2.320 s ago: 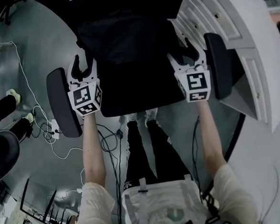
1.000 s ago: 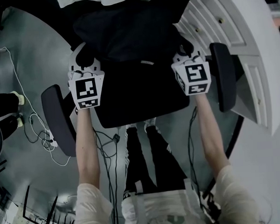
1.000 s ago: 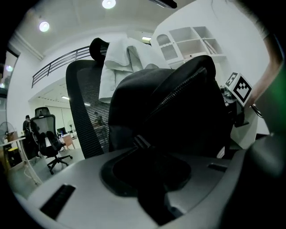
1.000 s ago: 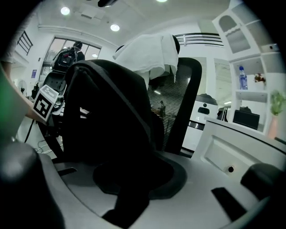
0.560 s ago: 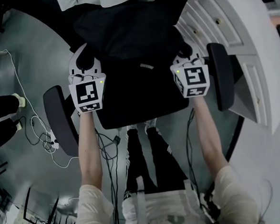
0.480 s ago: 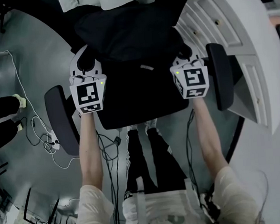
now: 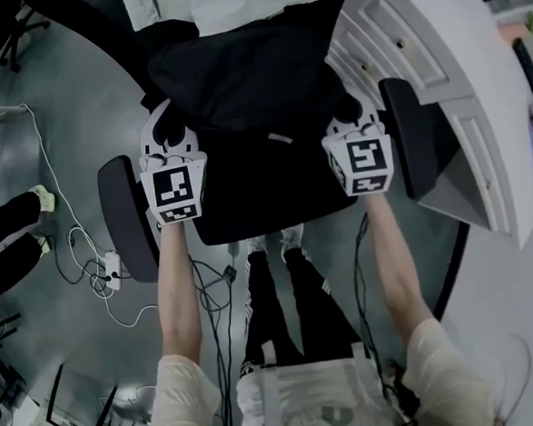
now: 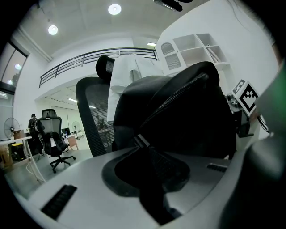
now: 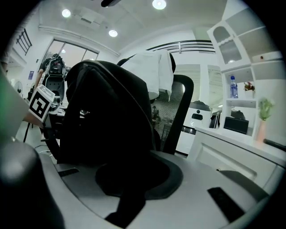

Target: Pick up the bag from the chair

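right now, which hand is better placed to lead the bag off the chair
Left, marginally. The left gripper and right gripper have just been closing their jaws onto the bag, one each side. The left has floor beyond it, while the right sits close to the white cabinet.

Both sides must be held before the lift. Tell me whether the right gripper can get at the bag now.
Probably yes: the right gripper is at the right side of the bag. Its fingers have just been closing, with a black strip of the bag between them, and nothing stands in the way.
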Motion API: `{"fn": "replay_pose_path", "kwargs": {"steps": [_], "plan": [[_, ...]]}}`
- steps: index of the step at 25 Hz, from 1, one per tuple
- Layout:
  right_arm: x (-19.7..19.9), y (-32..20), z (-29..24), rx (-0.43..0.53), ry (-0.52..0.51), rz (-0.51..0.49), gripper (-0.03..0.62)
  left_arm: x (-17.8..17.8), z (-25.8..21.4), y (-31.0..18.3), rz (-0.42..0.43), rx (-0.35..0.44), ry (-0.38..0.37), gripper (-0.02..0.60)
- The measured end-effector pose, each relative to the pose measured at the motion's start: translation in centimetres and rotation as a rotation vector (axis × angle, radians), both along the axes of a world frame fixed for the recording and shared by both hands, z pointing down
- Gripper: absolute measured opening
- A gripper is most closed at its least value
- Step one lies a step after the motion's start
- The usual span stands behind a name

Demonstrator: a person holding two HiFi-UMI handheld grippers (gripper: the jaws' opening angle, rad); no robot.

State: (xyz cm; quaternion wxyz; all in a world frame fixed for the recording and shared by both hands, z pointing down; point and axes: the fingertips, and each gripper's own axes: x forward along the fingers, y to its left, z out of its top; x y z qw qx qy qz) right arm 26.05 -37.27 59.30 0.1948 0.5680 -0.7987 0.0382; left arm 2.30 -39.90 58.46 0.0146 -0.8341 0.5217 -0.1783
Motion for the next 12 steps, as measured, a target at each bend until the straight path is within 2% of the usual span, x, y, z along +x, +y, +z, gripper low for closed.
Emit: {"fn": "replay_pose_path", "kwargs": {"steps": [12], "plan": [[-0.1, 2.6, -5.1, 0.03, -0.009, 0.006, 0.046, -0.3, -4.9, 2.6, -0.034, 0.024, 0.02, 0.058]]}}
